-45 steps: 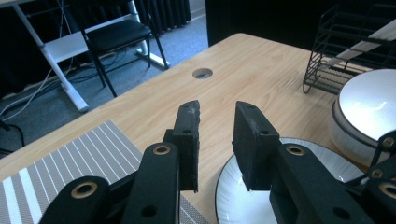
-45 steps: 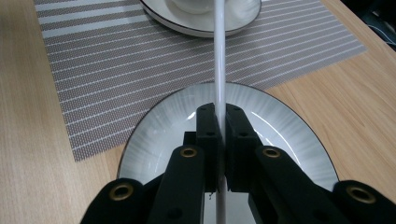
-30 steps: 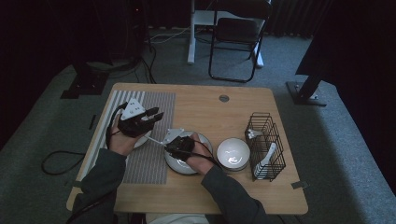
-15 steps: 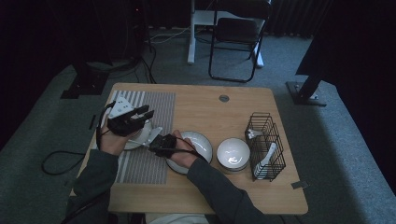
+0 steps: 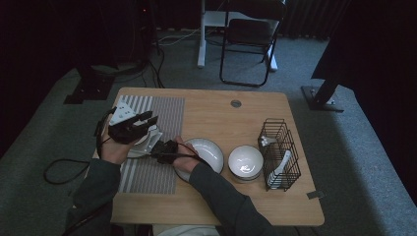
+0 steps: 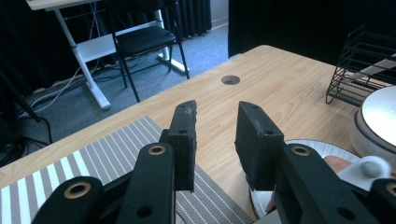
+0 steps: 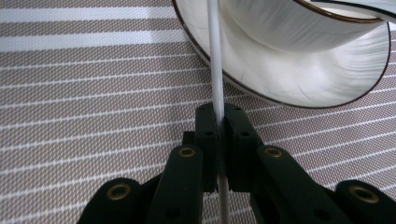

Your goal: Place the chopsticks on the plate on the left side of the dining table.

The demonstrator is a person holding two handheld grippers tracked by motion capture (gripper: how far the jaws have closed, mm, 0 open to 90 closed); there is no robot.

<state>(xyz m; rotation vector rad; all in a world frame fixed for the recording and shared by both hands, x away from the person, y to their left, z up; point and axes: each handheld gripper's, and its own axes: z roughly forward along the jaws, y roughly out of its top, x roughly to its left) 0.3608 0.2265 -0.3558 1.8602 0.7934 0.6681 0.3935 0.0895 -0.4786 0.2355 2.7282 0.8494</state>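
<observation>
The left gripper (image 5: 142, 123) hovers over the striped mat (image 5: 147, 174), jaws parted and empty. Beside it, the right gripper (image 7: 218, 122) pinches a white plate (image 7: 214, 56) by its rim, edge-on beside a white bowl (image 7: 299, 51) over the mat. Placing seems underway; next comes lowering it flat, then letting go.

High view is looking forward and down from above the person's side, taking in the whole bench (image 5: 246, 118); left gripper view is facing level across it, close; right gripper view is peering straight down, very near; all three are sharing the striped mat (image 5: 162, 115).
</observation>
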